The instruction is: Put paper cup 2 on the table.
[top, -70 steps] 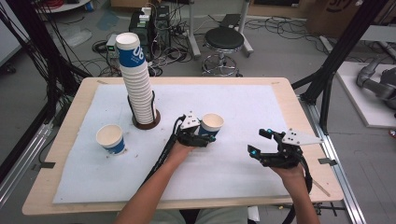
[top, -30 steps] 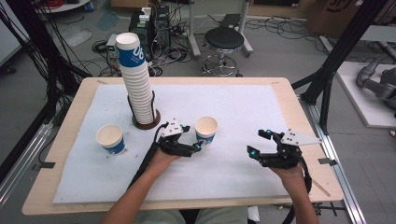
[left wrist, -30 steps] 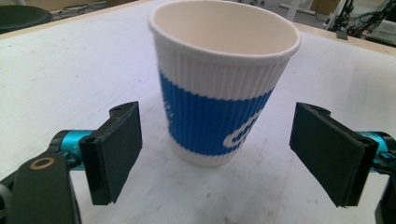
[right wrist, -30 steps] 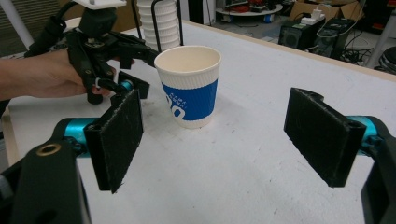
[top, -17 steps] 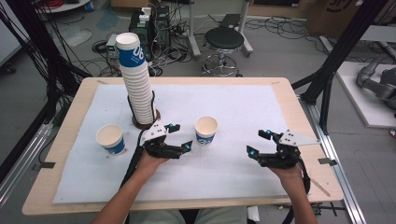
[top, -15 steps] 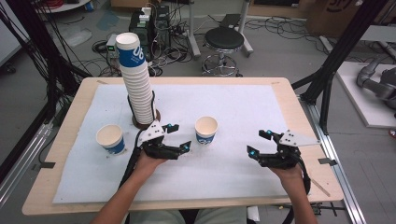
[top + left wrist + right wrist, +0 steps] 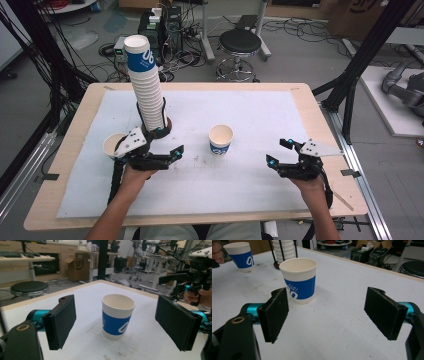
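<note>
Left tool (image 7: 167, 150): released, nothing gripped, beside the cup stack (image 7: 146, 85).
Right tool (image 7: 280, 153): released too (nothing between its pads).
Cup (image 7: 220, 138): upright, mid-worktop (image 7: 260, 115), between both tools.

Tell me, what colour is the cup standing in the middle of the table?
The cup is white with a blue band; the left gripper view shows it best.
</note>
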A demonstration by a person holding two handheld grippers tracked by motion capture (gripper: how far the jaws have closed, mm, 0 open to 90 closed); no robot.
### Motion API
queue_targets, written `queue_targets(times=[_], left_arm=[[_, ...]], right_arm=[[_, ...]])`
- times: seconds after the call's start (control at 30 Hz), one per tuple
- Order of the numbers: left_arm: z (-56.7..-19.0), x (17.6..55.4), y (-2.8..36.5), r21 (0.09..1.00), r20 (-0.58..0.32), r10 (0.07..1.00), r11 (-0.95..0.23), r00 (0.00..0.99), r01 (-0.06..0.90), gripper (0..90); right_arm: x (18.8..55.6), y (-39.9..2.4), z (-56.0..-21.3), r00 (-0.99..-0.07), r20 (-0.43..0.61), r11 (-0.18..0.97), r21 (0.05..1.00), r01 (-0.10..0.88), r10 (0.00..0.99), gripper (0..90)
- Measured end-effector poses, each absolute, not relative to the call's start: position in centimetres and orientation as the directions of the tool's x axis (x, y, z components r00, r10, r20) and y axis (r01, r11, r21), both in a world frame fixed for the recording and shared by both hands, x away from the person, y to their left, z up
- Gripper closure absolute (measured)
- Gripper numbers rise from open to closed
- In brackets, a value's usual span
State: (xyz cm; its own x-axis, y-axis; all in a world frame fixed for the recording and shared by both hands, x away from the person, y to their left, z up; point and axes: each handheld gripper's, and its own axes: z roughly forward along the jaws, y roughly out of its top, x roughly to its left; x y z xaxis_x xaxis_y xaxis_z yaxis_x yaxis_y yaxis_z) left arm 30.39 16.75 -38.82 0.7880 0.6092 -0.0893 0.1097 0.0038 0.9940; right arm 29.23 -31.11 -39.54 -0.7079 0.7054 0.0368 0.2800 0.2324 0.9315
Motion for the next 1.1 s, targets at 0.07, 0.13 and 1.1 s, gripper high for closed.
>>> queue_targets(times=[0.07, 0.13, 1.1], left_arm=[[-38.6, 30.0, 17.7, 0.995, -0.084, 0.623, 0.012, 0.778, 0.098, 17.2], [-38.4, 29.7, 18.7, 0.996, -0.079, 0.639, 0.018, 0.765, 0.087, 17.2], [-39.1, 28.3, 25.9, 0.996, -0.09, 0.741, 0.073, 0.666, 0.054, 17.2]], right_arm=[[29.2, -31.1, -39.5, -0.705, 0.034, 0.233, 0.932, 0.279, 0.708, 20.4], [29.0, -31.1, -39.4, -0.703, 0.03, 0.236, 0.931, 0.278, 0.711, 20.4], [28.0, -31.3, -39.4, -0.686, 0.024, 0.218, 0.94, 0.264, 0.728, 20.4]])
